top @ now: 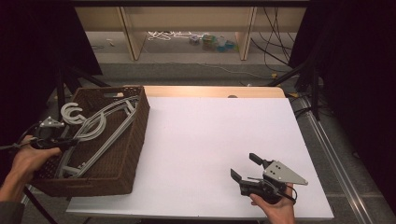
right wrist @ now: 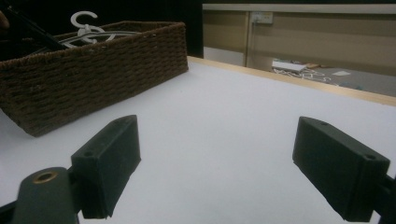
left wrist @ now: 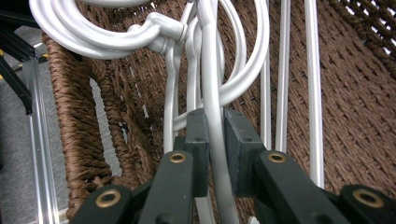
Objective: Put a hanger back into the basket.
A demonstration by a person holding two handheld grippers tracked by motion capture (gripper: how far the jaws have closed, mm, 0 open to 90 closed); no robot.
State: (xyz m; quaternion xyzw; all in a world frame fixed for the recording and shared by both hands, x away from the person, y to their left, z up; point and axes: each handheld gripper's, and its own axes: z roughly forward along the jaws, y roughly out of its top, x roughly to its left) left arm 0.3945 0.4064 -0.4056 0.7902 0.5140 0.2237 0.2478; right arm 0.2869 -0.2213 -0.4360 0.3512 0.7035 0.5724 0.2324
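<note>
High view showed left gripper (top: 70, 141) pinching a white hanger (top: 100, 130) in the brown basket (top: 135, 140), hook far-left, long axis running near-to-far, right gripper (top: 247, 168) spread wide over the white table (top: 210, 135).

The high view looks forward and down from above the person's side onto the whole white worktop (top: 205, 149), with the brown wicker basket (top: 126, 154) at its left edge and floor and shelving beyond the far edge. The left gripper view sits very close inside that basket (left wrist: 355, 93), looking along its own tongs (left wrist: 215, 140) at the white hangers (left wrist: 210, 70) against the weave. The right gripper view rides low, just above the worktop (right wrist: 243, 121), facing across it between its tongs (right wrist: 224, 163) toward the basket (right wrist: 93, 70) and the far wall. All three views share the basket and the hangers (top: 93, 126) (right wrist: 88, 28).
</note>
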